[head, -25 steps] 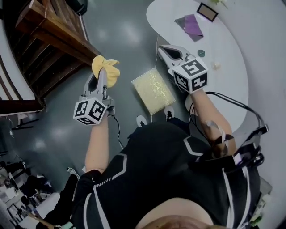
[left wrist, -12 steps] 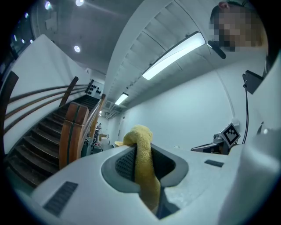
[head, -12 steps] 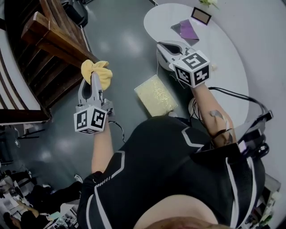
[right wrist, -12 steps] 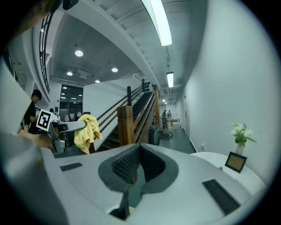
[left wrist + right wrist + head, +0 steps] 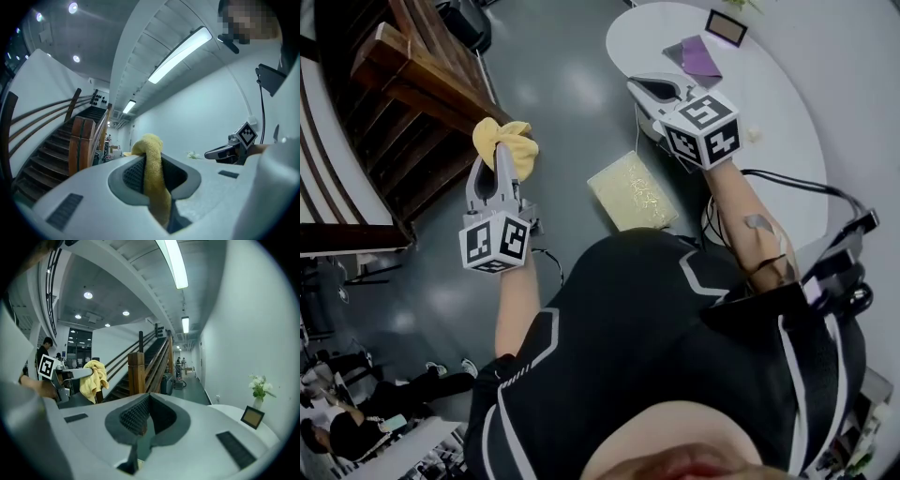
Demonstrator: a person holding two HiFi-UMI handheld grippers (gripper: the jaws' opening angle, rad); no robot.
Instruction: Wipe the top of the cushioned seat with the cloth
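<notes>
Presently, we find the left gripper (image 5: 500, 157) closed on the yellow cloth (image 5: 508, 139). The cloth is pinched between its jaws, and the loose end bunches over the tips. The right gripper (image 5: 640, 89) has its jaws drawn together, with nothing between them. Both gripper views look out level across the room, so we judge both tools to be held well above the floor.

The cushioned seat (image 5: 635, 190) sits low on the grey floor in front of the person, between the two arms, and neither tool touches it. From the cloth-bearing gripper it lies to the right, a little back toward the body, and below. That gripper points away from it, toward the wooden staircase (image 5: 412, 89). In the head view the seat's long axis runs diagonally, from upper left to lower right.

The right gripper appears closer to the seat in that view. We judge nonetheless that the left must swing inward, tip down and descend before wiping can begin.
</notes>
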